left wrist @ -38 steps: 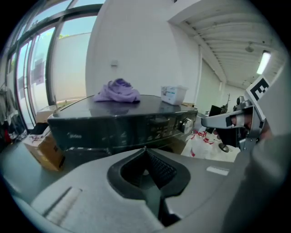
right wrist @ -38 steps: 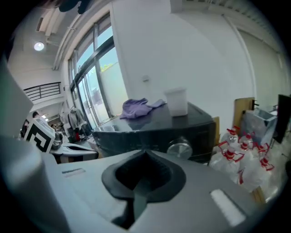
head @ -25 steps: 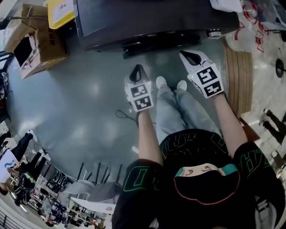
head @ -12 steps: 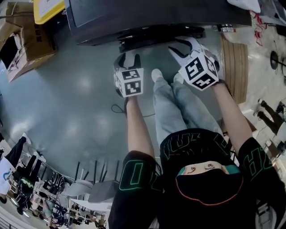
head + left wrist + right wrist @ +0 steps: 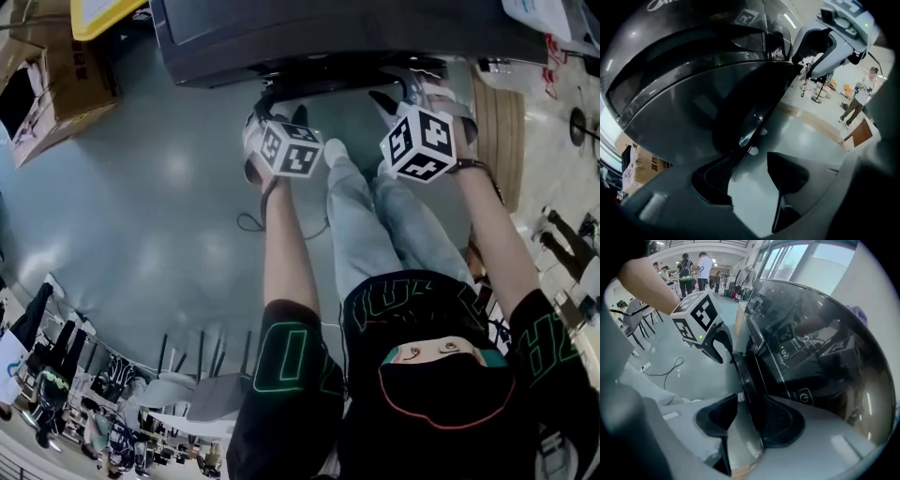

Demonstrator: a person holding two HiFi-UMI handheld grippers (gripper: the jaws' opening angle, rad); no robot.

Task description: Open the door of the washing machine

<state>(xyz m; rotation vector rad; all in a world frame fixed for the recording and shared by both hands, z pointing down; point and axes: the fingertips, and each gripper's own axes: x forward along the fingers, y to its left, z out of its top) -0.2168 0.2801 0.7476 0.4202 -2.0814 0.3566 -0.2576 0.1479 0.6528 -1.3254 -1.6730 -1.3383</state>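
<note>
I have my left forearm [image 5: 281,253] and right forearm [image 5: 489,225] stretched forward and down, side by side. The left gripper [image 5: 278,114] and right gripper [image 5: 405,92] point steeply down, marker cubes turned up. Both pairs of jaws have just been opening and stand apart. The door edge [image 5: 745,380] runs between the right jaws unclamped, and lies close by one left jaw.

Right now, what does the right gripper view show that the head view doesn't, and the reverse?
Only the right gripper view: the white power symbol on the glossy black washing machine, and its door's dark edge between the open jaws of the right gripper, which have just been opening. Only the head view: the brown cardboard box. Both: that machine and the black cable on the grey floor.
</note>
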